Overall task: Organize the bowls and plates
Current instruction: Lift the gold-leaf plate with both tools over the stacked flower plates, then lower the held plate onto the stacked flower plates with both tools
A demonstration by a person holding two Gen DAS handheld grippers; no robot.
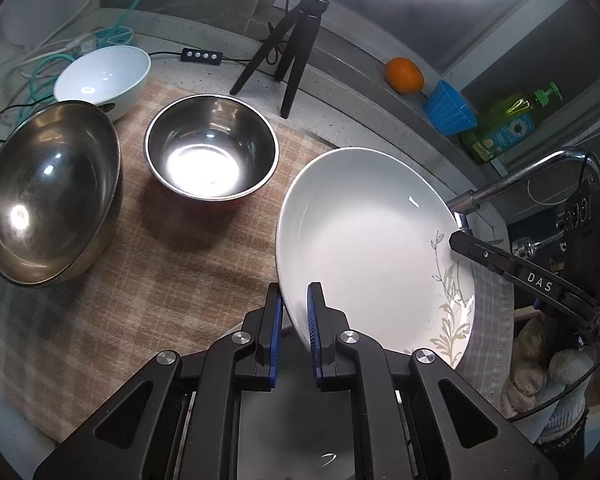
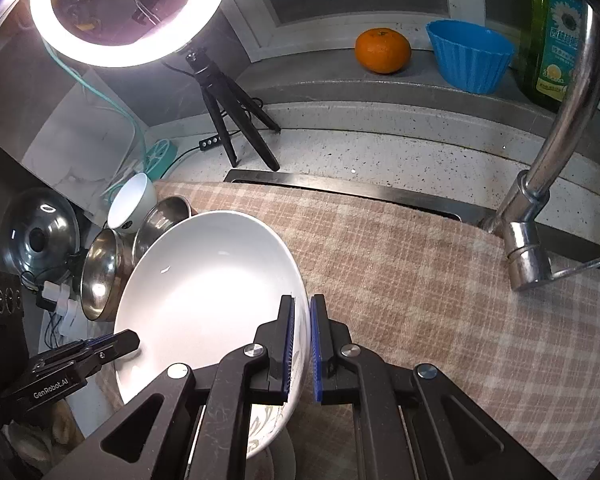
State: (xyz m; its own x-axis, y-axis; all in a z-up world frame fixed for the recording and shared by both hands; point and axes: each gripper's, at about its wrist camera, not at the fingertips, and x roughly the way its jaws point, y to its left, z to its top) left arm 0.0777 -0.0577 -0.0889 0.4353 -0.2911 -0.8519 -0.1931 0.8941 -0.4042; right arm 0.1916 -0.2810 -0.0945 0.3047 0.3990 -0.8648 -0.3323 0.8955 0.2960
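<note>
You hold the white plate [image 1: 364, 240] by opposite rims: left gripper [image 1: 295, 296] and right gripper [image 2: 302, 312], jaws clamped

Both wrist views look steeply down, sharing the plate [image 1: 364, 240].

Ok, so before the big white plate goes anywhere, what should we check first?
1. Left gripper shut on the white plate rim: ok.
2. Right gripper shut on the opposite rim: ok.
3. Plate lifted off the checked cloth: looks ok, it sits tilted above another plate underneath.
4. Faucet close beside the plate on the right gripper's side: not ok, steer away from it.
5. Smaller steel bowl, larger steel bowl and white bowl stand apart from the plate: ok.
6. Where the plate should land: cannot tell.
</note>
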